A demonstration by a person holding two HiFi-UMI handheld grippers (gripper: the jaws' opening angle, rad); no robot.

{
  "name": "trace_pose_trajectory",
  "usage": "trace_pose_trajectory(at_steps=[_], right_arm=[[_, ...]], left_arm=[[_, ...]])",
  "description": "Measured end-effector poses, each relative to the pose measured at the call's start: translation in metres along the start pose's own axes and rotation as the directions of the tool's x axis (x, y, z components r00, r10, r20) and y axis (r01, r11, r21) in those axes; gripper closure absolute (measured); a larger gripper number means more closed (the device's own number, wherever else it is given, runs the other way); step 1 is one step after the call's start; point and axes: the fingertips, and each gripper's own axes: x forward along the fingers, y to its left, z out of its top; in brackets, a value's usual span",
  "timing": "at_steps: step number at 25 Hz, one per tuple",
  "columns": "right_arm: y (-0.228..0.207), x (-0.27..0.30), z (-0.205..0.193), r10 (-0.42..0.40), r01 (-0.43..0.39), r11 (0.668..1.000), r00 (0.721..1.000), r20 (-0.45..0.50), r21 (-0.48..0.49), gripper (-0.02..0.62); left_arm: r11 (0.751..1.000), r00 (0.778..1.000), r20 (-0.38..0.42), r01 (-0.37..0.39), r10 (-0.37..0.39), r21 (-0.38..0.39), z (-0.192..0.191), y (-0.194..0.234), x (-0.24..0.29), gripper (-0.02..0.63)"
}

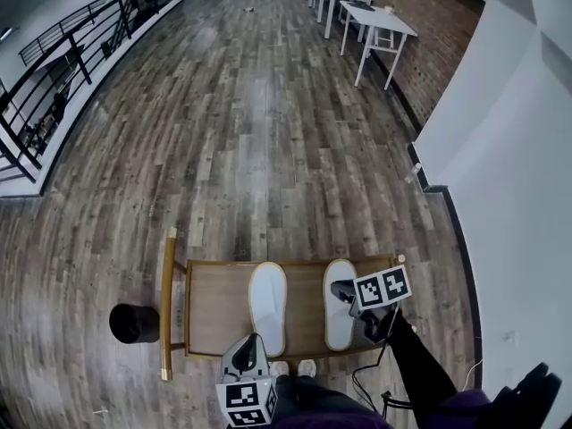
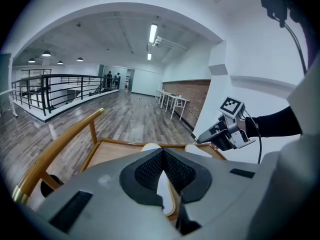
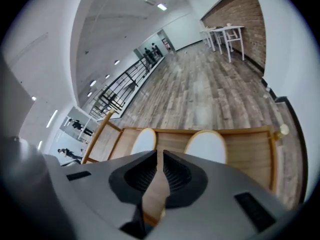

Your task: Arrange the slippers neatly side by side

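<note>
head view, bench: a low light-wood bench (image 1: 214, 304) with a raised rim stood on the plank floor, with a black round bin (image 1: 134, 323) just beside its left end.
head view, slippers: two white flat oval slippers lay lengthwise on the bench, apart and roughly parallel: the left slipper (image 1: 267, 307) and the right slipper (image 1: 337, 327).
head view, right arm: a black sleeve (image 1: 416, 357) reached forward from the lower right and held the right gripper (image 1: 340, 290) over the right slipper's middle. whether it touched could not be told.
head view, left arm: the left gripper (image 1: 251, 342) sat low at the bench's near edge, pointing forward at the left slipper's near end.
left gripper view, jaws: the left gripper (image 2: 161, 151) had its pads meeting at the tips, with nothing clamped. the left slipper (image 2: 150, 146) lay beyond them.
left gripper view, other hand: the right gripper (image 2: 205, 135) tilted down over the right slipper (image 2: 200, 150).
right gripper view, jaws: the right gripper (image 3: 159, 154) had its jaws a thin slit apart, with nothing between them. bare bench (image 3: 250, 151) wood showed through.
right gripper view, slippers: the left slipper (image 3: 143, 140) and the right slipper (image 3: 206, 146) lay ahead, side by side.
</note>
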Motion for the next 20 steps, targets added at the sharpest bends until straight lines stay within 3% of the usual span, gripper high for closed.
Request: trace_pose_trajectory(at_steps=[6,15,20], right_arm=[[-0.076,-0.014,-0.025,-0.093,0.104,0.992,0.984,-0.151,0.068,0.518],[-0.098,0.017,-0.051,-0.156,0.195,0.975,0.942,-0.298,0.103,0.518],[-0.089,0.028,-0.064,-0.097,0.166,0.968,0.939,-0.331,0.186,0.529]], left_arm=[[1.000,1.000,-0.016,0.022,-0.022,0.013,-0.005,-0.008,-0.002,0.606],[1.000,0.999,-0.031,-0.008,0.008,0.016,-0.009,0.000,-0.005,0.606],[1.000,0.999,-0.033,-0.021,0.022,0.013,-0.007,0.004,-0.006,0.606]])
